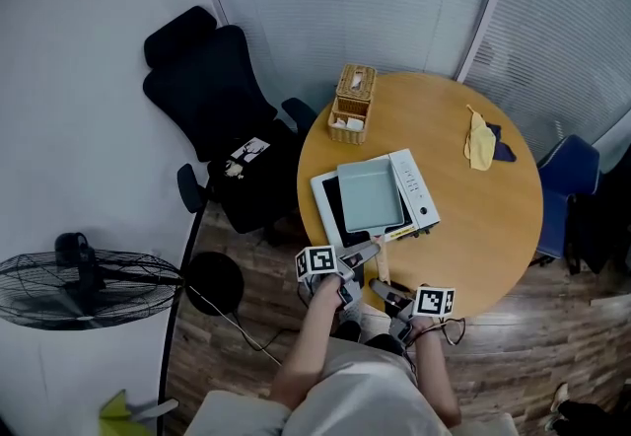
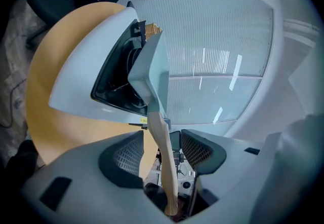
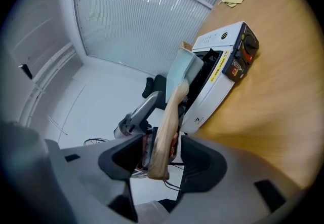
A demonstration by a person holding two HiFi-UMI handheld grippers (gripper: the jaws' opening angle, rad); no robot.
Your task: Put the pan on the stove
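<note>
The pan (image 1: 370,195) sits on the white stove (image 1: 415,185) near the round table's (image 1: 483,227) front edge, its wooden handle (image 1: 380,264) pointing at the person. The left gripper (image 2: 162,153) and right gripper (image 3: 158,156) both stand wide, with the handle loose between their jaws — no pad pressing it. A wicker basket (image 1: 352,105) stands just behind the stove; a yellow cloth (image 1: 479,142) lies well apart, to the right.

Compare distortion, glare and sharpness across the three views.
Head view: even, soft light, little bending, round wooden table sharp. Left gripper view: strong fisheye curve, dark corners, glare streaks on the ribbed glass wall panels. Right gripper view: same fisheye bulge; the pale wooden pan handle near the lens looks slightly soft.
</note>
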